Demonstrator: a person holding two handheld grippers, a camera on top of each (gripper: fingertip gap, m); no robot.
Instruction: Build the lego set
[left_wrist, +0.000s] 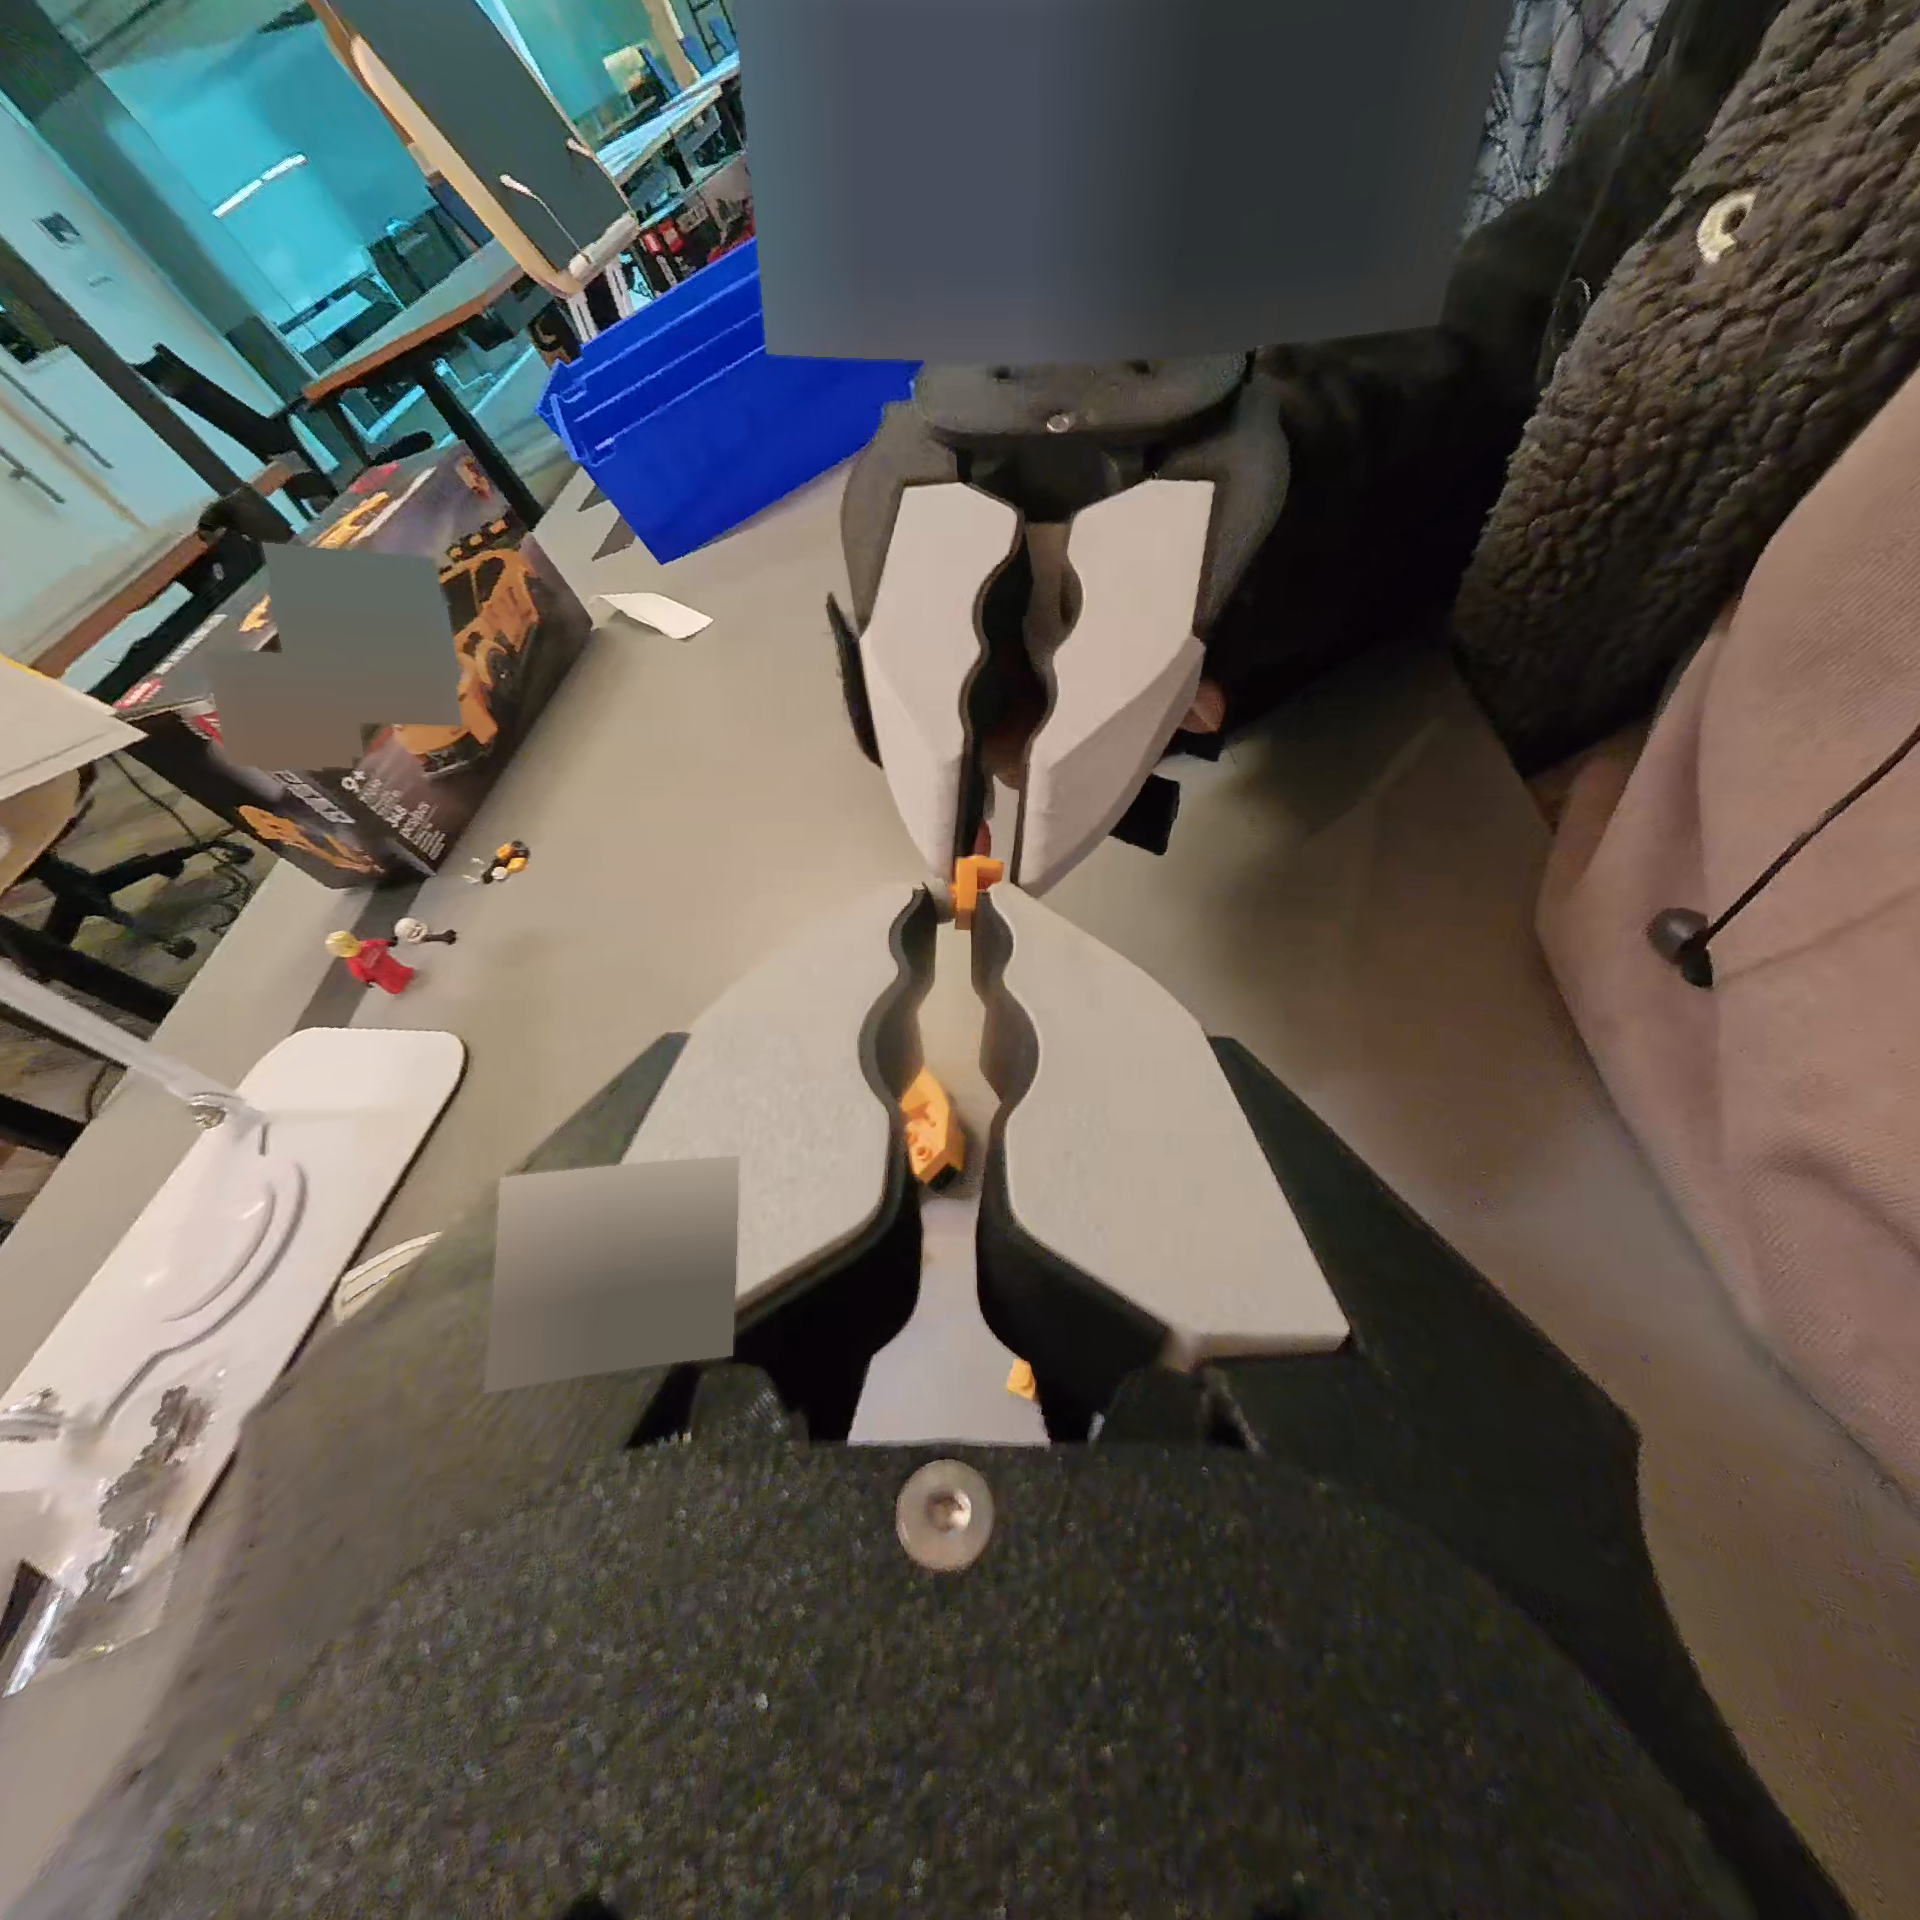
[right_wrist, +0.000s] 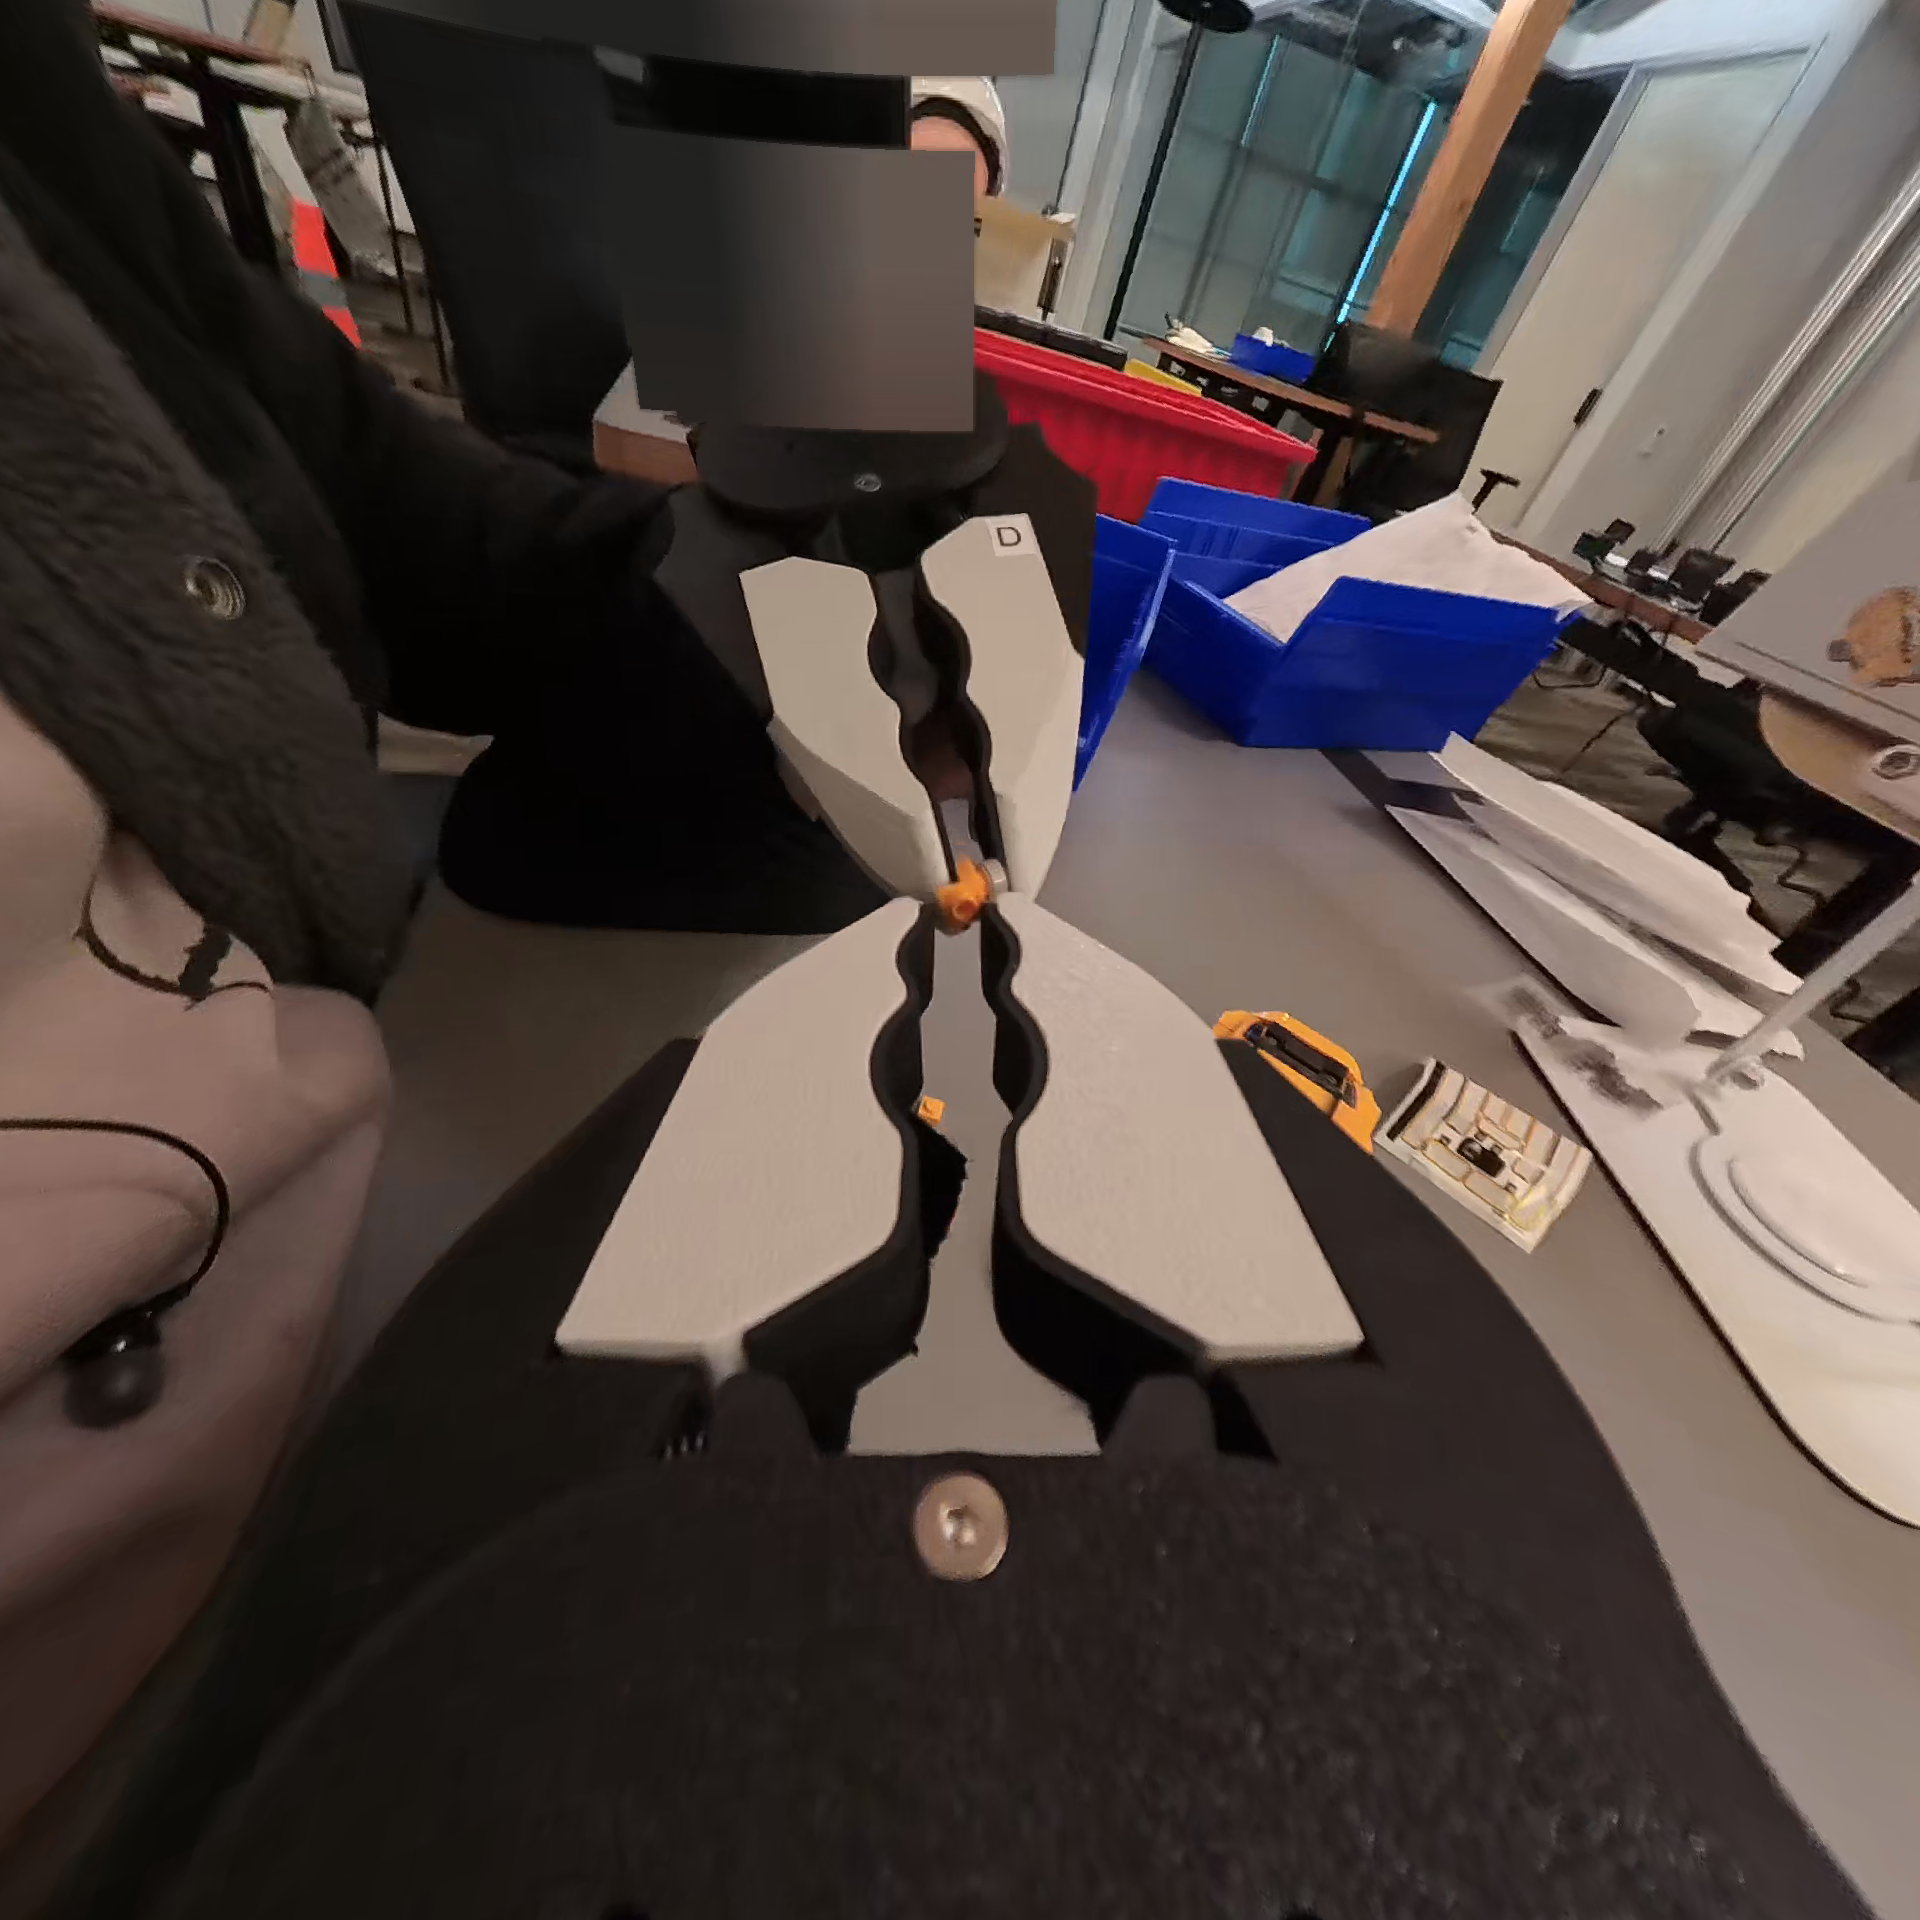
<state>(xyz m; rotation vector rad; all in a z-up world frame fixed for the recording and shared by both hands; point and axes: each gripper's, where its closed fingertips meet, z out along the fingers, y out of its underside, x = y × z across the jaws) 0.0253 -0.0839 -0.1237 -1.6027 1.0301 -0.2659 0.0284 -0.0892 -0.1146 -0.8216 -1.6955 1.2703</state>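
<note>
Tabletop (left_wrist: 727, 748) lies below us; above it our left gripper (left_wrist: 956, 914) and right gripper (right_wrist: 951, 914) meet tip to tip, each clamped on one small orange piece (left_wrist: 971, 883). It sits straight ahead of both tongs, equally near, so joining looks like an end-on push.

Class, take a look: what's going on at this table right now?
A person holds two tongs tip to tip above a grey table. The left tongs and right tongs meet on a small orange Lego piece, apparently joining or passing it. A Lego box and red minifigure lie nearby.
</note>
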